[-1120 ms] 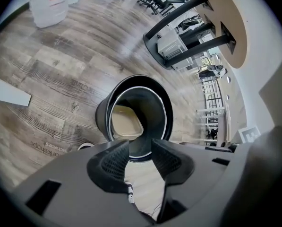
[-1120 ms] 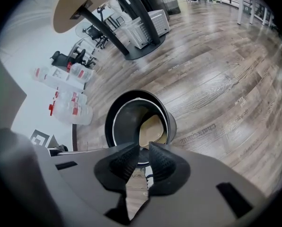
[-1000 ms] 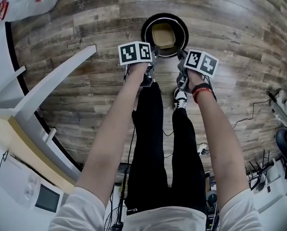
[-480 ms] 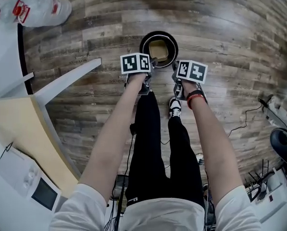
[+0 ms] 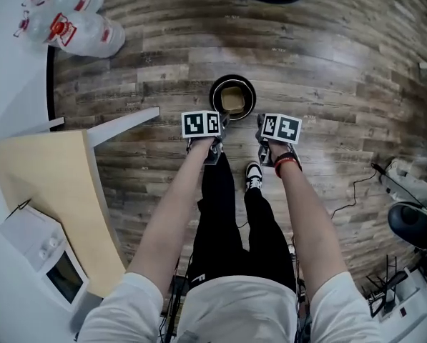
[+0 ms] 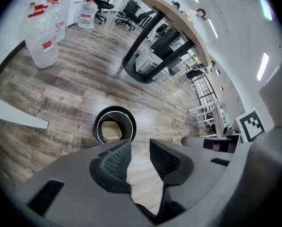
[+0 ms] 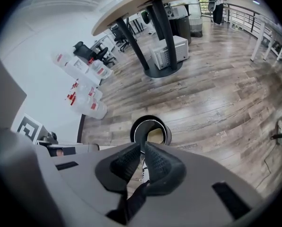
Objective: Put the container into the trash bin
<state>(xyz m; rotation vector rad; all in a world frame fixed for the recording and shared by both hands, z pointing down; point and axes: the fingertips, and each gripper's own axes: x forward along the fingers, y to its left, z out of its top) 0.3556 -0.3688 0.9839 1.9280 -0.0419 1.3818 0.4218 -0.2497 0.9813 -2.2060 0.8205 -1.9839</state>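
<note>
A black round trash bin (image 5: 232, 98) stands on the wood floor, and the tan container (image 5: 232, 101) lies inside it. Both grippers hang above the bin's near side, apart from it. My left gripper (image 5: 219, 123) is at the bin's left. In the left gripper view its jaws (image 6: 140, 144) stand apart and are closing, with nothing between them. The bin (image 6: 115, 125) and container (image 6: 111, 131) show below those jaws. My right gripper (image 5: 260, 127) has its tips (image 7: 142, 144) together and empty, with the bin (image 7: 150, 130) just beyond them.
Several large water bottles (image 5: 76, 21) lie at the far left. A tan desk (image 5: 52, 191) with a white leg (image 5: 120, 120) stands at the left. The person's legs and a shoe (image 5: 252, 178) are below the grippers. A black table base (image 6: 143, 70) lies beyond, and cables (image 5: 356, 184) run at the right.
Both grippers have risen straight up from the bin's rim. The bin with the container now looks smaller and farther below, and more floor shows around it.
</note>
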